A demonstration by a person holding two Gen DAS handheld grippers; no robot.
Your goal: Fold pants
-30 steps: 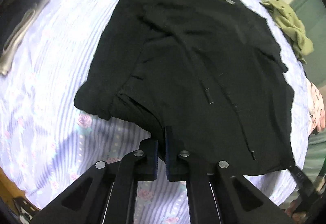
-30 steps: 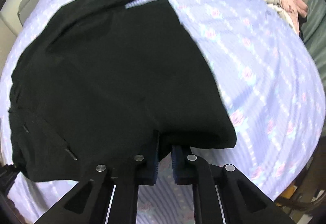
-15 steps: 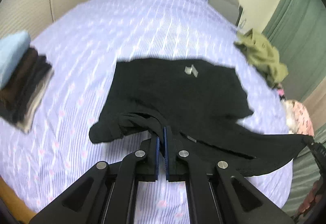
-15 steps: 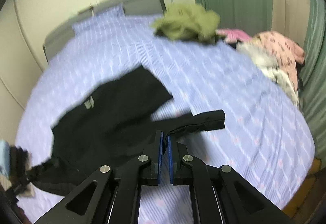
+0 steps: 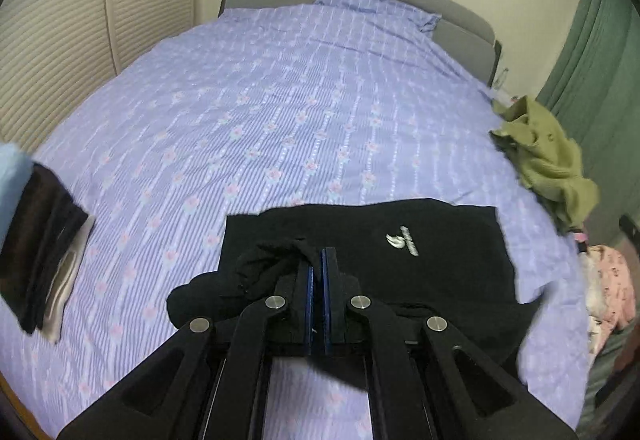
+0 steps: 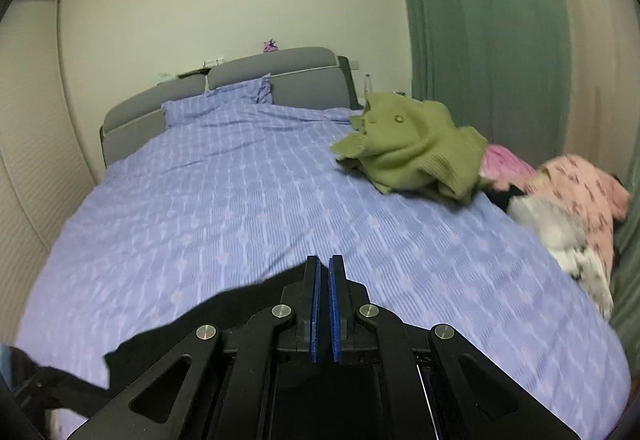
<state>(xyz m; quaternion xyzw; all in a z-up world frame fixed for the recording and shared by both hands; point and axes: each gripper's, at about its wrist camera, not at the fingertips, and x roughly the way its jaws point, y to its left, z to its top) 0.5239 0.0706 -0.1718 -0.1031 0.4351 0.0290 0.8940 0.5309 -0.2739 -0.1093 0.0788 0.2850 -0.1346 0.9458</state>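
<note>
Black pants (image 5: 400,264) lie near the foot of a bed (image 5: 280,112) covered in a lilac striped sheet with small flowers; a small white logo (image 5: 402,242) shows on the flat upper panel, facing the headboard. The left gripper (image 5: 318,260) has its blue-padded fingers (image 5: 309,292) pressed nearly together, pinching a bunched roll of the black fabric that trails to their left. The right gripper (image 6: 324,268) likewise has its fingers (image 6: 314,304) close together, with black cloth (image 6: 240,304) reaching up to them from the left; whether cloth sits between them cannot be told. A crumpled olive-green sweater (image 6: 416,156) lies at the bed's right side, near the green curtain (image 6: 480,20); beside it are pink and white garments (image 6: 576,196). A stack of folded dark clothes (image 5: 40,252) rests at the bed's left edge, well apart from the pants.
</note>
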